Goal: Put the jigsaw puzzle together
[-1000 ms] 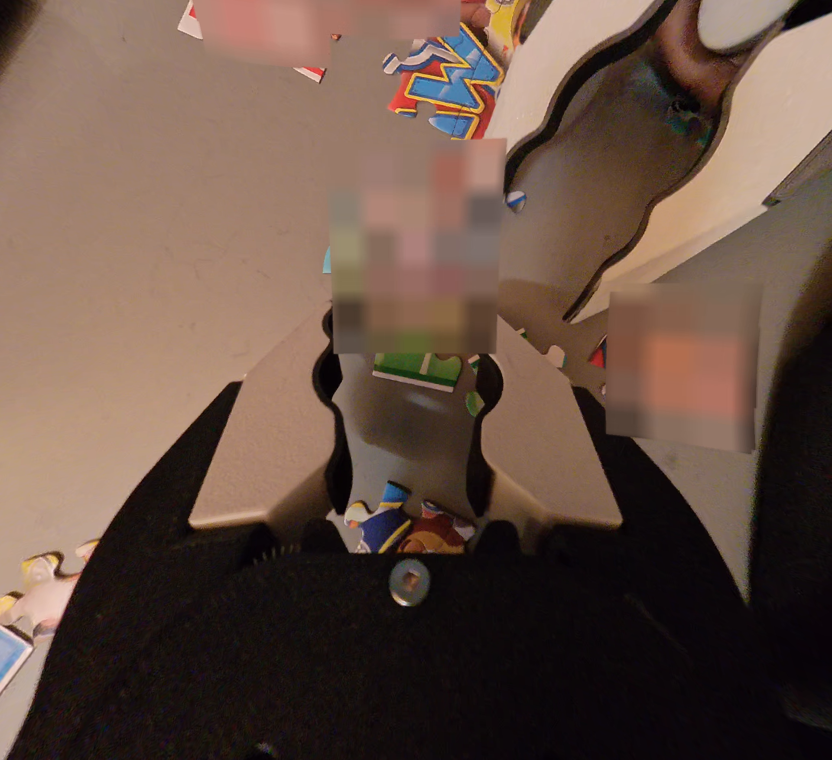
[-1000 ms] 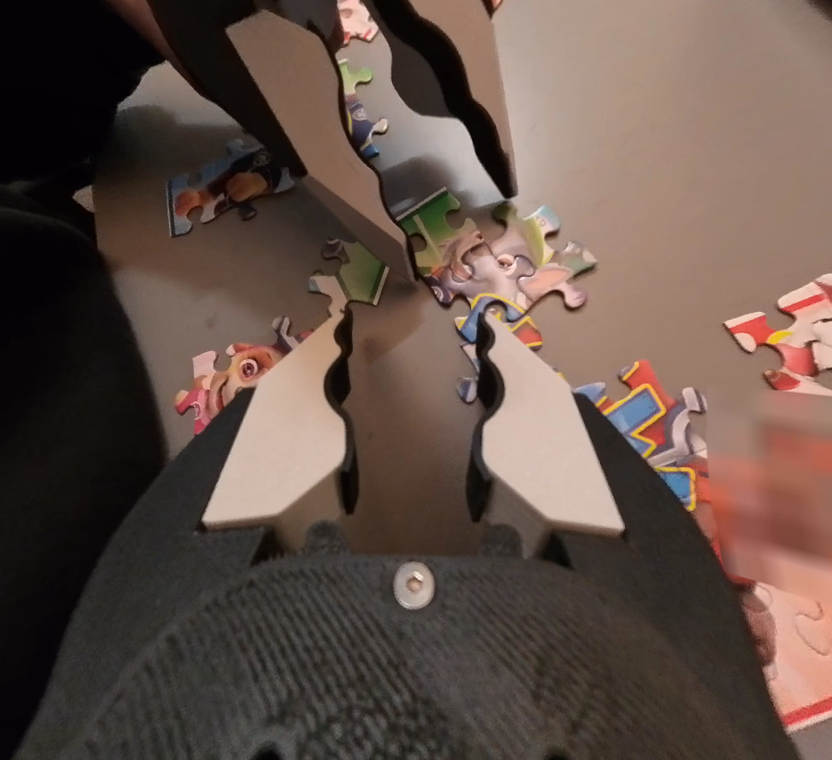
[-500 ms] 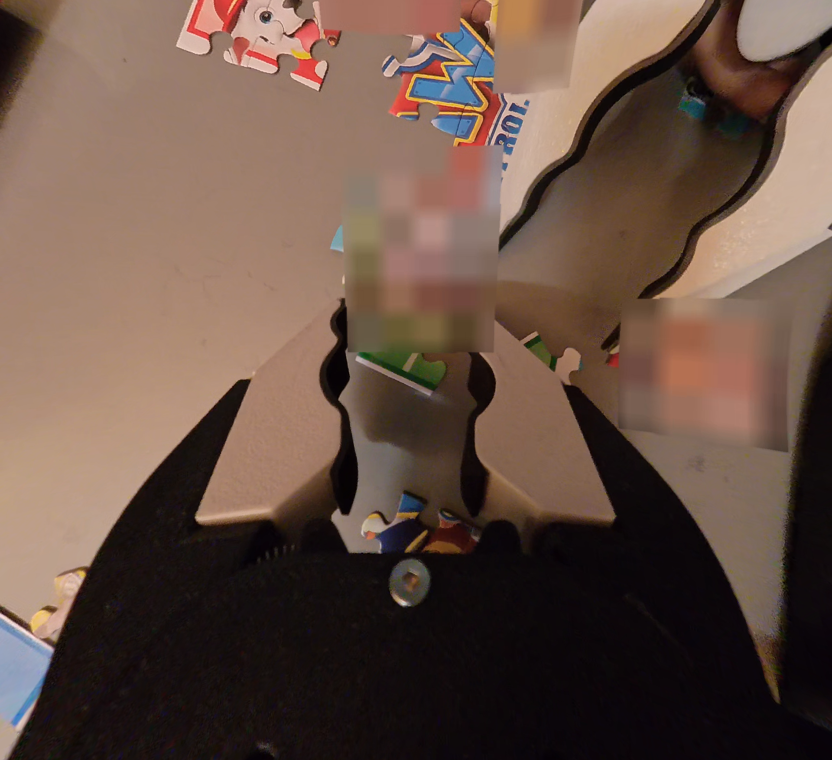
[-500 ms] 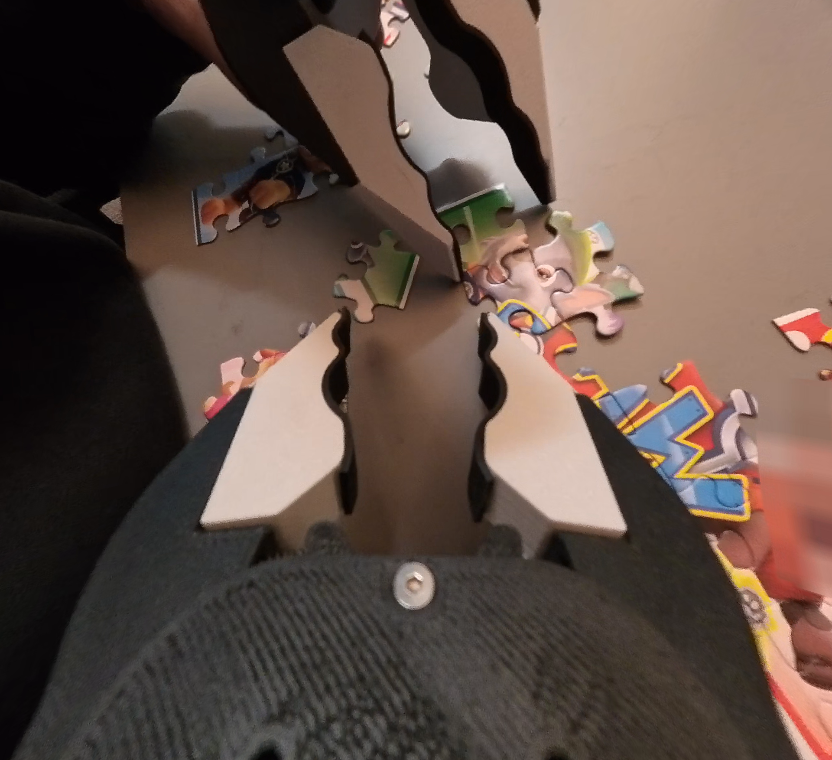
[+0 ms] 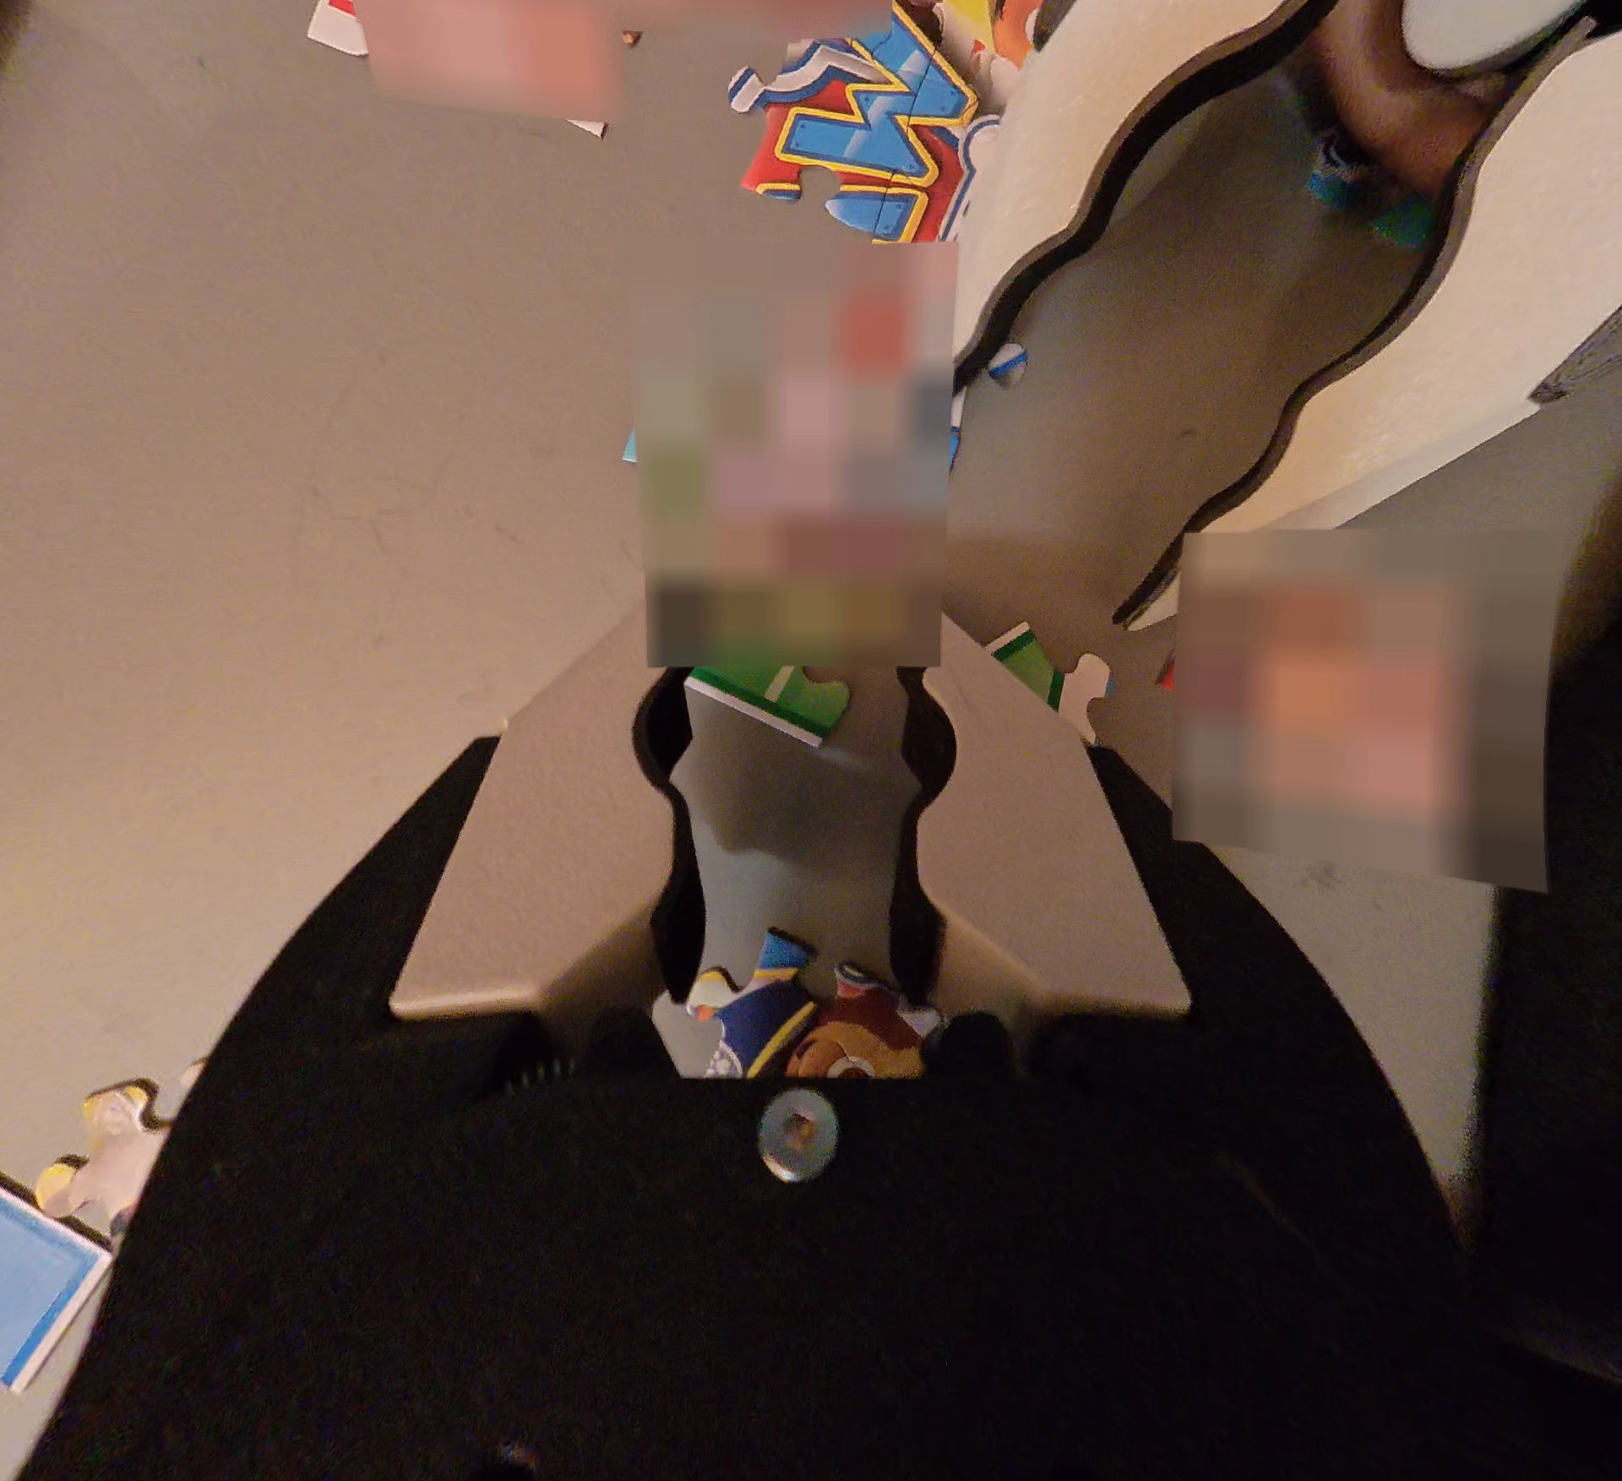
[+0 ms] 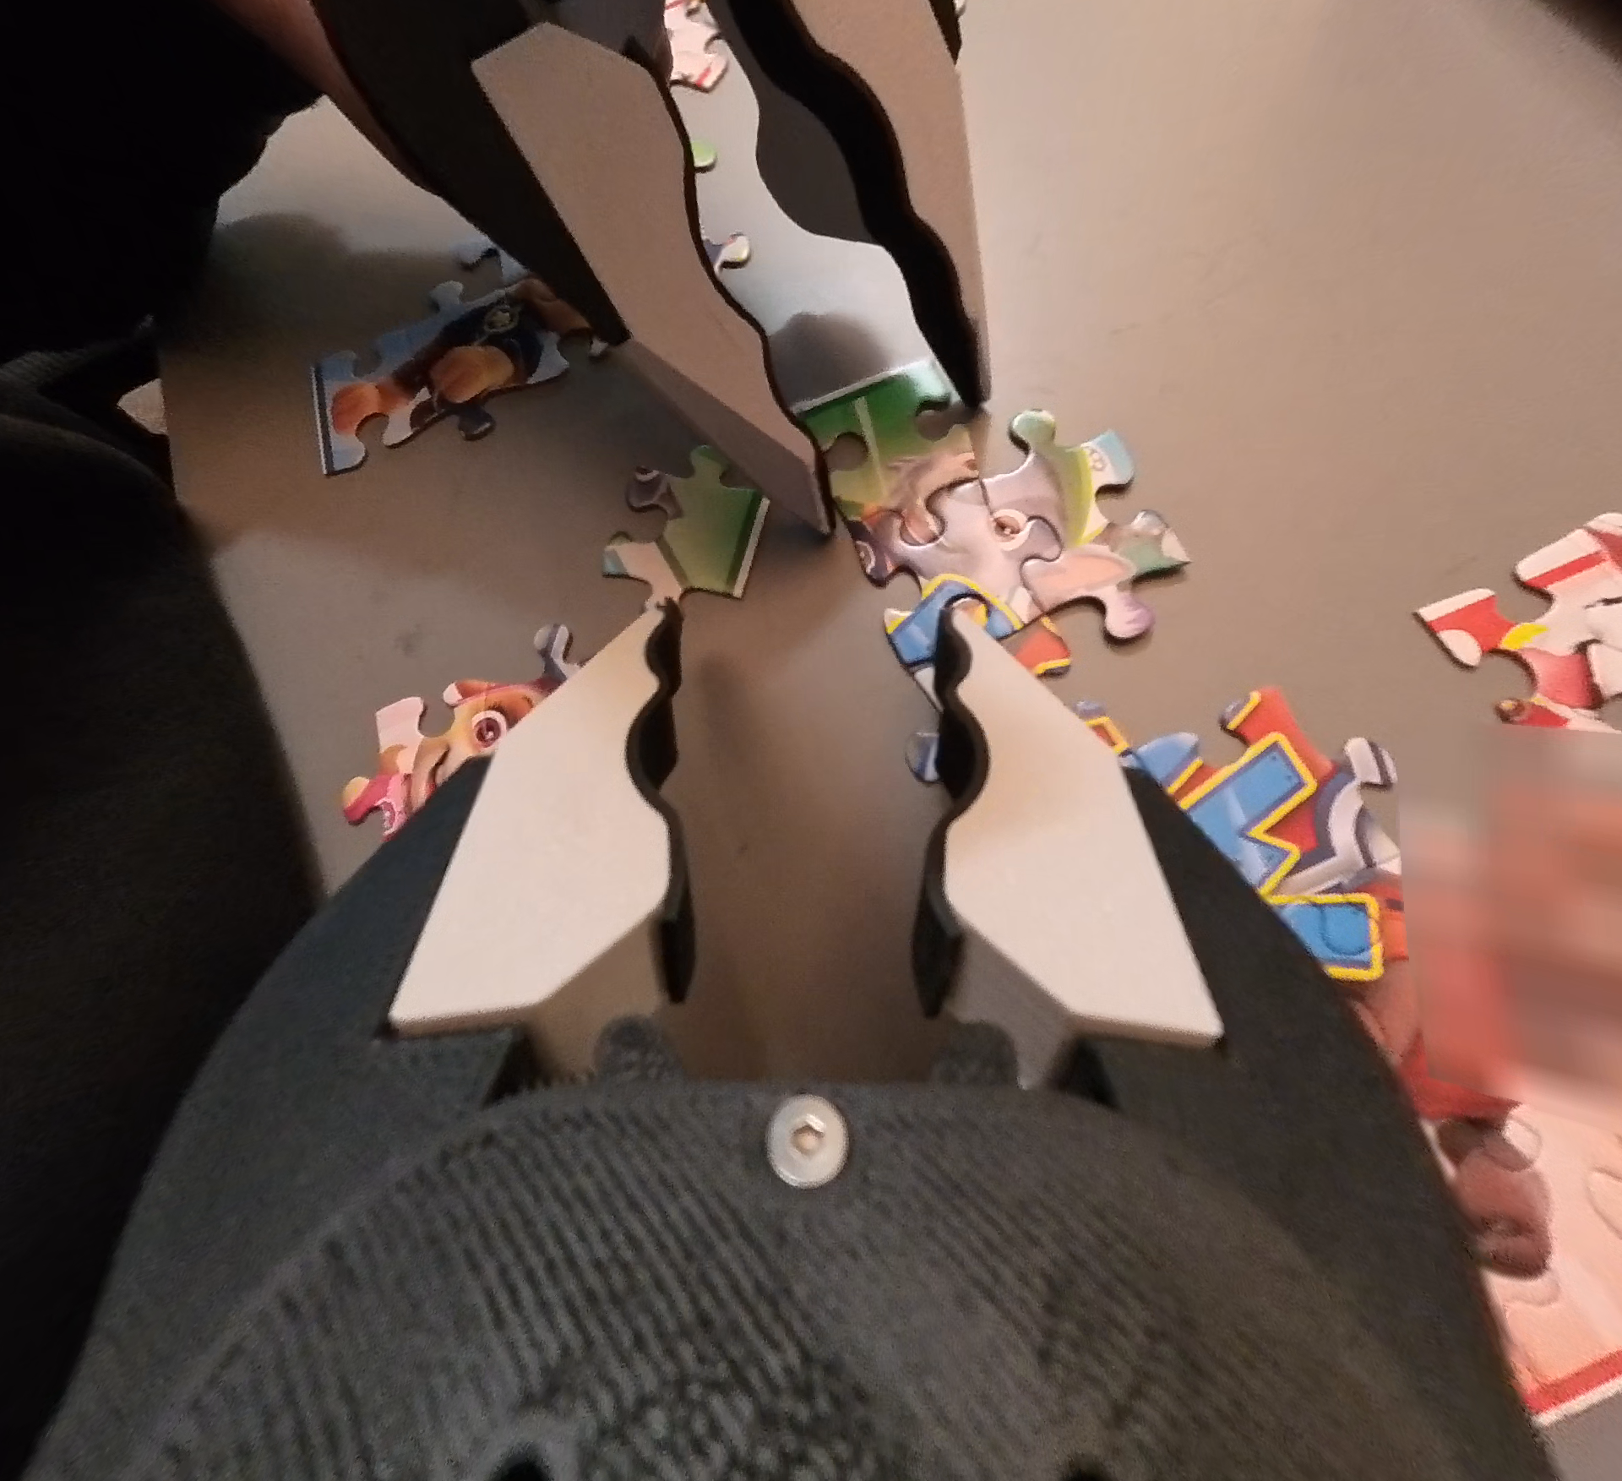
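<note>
My left gripper (image 6: pixel 900 460) has narrowed around the green puzzle piece (image 6: pixel 882 421), though I can't tell if it grips; right gripper (image 6: pixel 807 622) hangs open.

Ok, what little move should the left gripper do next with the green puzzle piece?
Probably close the left gripper a little more. Its fingertips stand either side of the green puzzle piece, which lies flat on the table, joined to another piece; I cannot tell if they press it yet. The right gripper is open and empty.
</note>
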{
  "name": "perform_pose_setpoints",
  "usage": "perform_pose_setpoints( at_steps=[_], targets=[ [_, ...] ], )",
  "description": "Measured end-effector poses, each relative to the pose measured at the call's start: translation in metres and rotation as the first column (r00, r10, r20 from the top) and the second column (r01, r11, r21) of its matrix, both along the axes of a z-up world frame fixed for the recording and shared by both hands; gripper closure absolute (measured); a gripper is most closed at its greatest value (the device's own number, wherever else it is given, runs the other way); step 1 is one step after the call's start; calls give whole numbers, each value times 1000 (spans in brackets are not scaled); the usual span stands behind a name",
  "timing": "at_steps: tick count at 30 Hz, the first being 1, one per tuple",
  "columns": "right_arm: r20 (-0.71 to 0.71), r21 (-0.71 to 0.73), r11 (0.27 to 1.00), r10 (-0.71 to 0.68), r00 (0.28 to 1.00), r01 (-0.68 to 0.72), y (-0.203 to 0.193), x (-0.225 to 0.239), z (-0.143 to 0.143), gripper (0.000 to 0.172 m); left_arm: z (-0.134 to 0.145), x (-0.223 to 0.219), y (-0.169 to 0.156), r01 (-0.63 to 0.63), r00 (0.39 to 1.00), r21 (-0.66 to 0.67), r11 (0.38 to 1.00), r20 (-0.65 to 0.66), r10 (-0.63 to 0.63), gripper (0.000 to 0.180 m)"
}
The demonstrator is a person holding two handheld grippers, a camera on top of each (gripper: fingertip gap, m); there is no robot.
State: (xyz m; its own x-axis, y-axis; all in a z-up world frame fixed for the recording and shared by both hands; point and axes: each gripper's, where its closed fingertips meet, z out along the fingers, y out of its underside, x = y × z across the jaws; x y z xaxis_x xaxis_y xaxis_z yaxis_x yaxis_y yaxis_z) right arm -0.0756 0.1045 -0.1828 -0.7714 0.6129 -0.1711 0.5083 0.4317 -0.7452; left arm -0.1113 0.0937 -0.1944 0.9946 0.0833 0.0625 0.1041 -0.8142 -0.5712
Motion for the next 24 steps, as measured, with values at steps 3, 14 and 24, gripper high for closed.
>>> perform_pose_setpoints(
  at_steps=[3,14,24],
  targets=[
    [2,9,1000,4,1000,-4,-1,-1,-1,113,0,1,-1,0,1000,-1,1000,7,0,137],
    [0,6,1000,-17,1000,17,3,-6,0,112,1,7,-3,-2,999,3,1000,38,2,137],
    [20,6,1000,-9,1000,9,2,-6,-1,110,2,13,-7,12,998,-11,1000,61,-11,137]
  ],
)
